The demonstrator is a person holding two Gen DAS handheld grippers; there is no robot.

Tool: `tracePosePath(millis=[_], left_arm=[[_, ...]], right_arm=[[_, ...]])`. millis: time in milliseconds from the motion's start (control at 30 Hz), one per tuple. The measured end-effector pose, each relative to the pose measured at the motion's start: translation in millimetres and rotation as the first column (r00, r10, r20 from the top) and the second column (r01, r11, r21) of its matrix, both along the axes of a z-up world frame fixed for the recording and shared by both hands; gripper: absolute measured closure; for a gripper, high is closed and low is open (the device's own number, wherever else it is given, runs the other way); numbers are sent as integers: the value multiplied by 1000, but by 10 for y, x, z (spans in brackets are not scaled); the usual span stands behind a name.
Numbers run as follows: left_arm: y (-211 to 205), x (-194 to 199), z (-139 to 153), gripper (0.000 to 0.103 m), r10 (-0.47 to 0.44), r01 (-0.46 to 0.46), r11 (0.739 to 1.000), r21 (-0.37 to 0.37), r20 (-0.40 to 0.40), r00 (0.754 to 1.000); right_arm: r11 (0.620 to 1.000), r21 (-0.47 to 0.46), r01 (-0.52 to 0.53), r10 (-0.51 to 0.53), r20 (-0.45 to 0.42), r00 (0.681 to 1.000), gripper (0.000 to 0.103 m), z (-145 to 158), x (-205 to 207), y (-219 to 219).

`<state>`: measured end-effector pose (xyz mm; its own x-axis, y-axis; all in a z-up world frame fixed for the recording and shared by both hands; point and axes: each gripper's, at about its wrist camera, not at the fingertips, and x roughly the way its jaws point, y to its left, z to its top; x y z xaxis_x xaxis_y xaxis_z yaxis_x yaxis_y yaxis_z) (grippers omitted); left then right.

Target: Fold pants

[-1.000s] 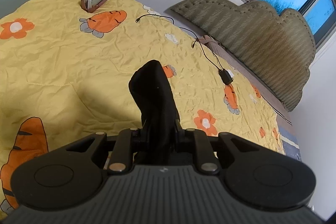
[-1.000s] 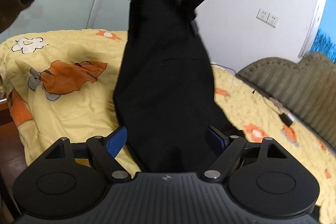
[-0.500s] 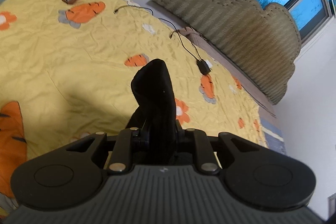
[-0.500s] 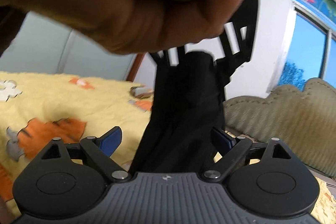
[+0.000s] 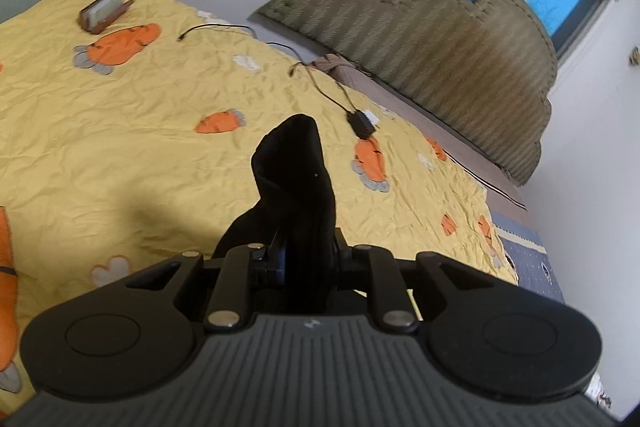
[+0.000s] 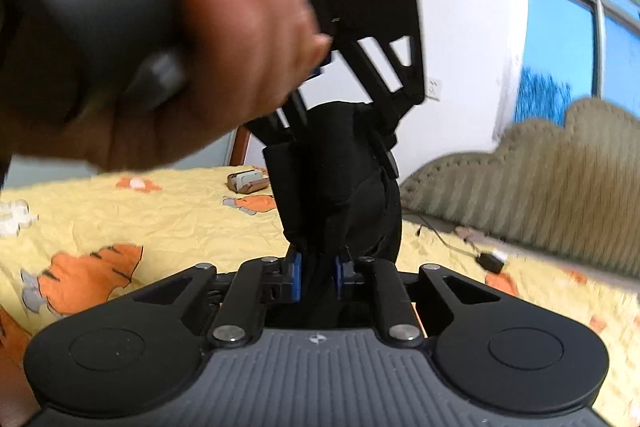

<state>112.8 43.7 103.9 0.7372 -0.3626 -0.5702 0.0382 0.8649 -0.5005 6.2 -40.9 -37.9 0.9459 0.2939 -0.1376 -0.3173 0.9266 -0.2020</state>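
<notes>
Progress: the pants (image 6: 340, 187) are hanging in the air between the two grippers, so I judge the fold is only being set up; no finished fold is showing on the bed (image 5: 120, 131).
Done: both grippers are taking hold of the cloth, which is being held clear of the bed in both views.
Left: by my reading, the cloth is waiting to be spread, laid flat and doubled over; none of that is showing yet.
Left gripper (image 5: 306, 259): its jaws are sitting tight together, clamping a bunched wad of the black cloth that is sticking up in front of them.
Right gripper (image 6: 318, 275): its jaws are closing, with cloth between the blue pads (image 6: 295, 277), which are already pinching it.
Hand (image 6: 224, 67): a person's hand is gripping the left gripper's handle, close above the right one.
Where the pants are: they are running from the left gripper above down into the right gripper, above the yellow bed.
Look of the pants: black, soft and crumpled, gathering into thick vertical folds; legs and waistband are not telling apart here.
Nearby: a charger (image 5: 362, 125) with its cable is lying on the bed near the headboard (image 5: 420, 39), well apart from the cloth.
</notes>
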Motion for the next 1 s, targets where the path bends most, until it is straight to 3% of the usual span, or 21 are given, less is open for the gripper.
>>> tracePosePath(millis=[400,667,767,867,933,1000], left_arm=[[-1281,75,-213,86,-150,151,985,89,-19,989],[-2302,264,-717,86,-284,293,941,170,-80,956],[-2604,306,-910,89,-351,366,913,180,-108,930],[-2841,316,-1072,89,-413,432,883,186,-131,901],[-2856,359,-1118,89,-395,419,887,193,-151,906],[-2718,392,-1100,88,-376,394,908,144,-138,916]], right_arm=[[978,175,111,-95,-97,991,88,-96,-85,-1004],[929,271,254,-199,-212,957,88,-413,-42,-1774],[883,364,296,-191,-297,935,88,-598,-11,-2026],[814,477,333,-155,-374,914,88,-800,-2,-2253],[763,543,350,-121,-412,903,88,-918,-10,-2375],[700,618,359,-73,-439,896,88,-1013,-9,-2508]])
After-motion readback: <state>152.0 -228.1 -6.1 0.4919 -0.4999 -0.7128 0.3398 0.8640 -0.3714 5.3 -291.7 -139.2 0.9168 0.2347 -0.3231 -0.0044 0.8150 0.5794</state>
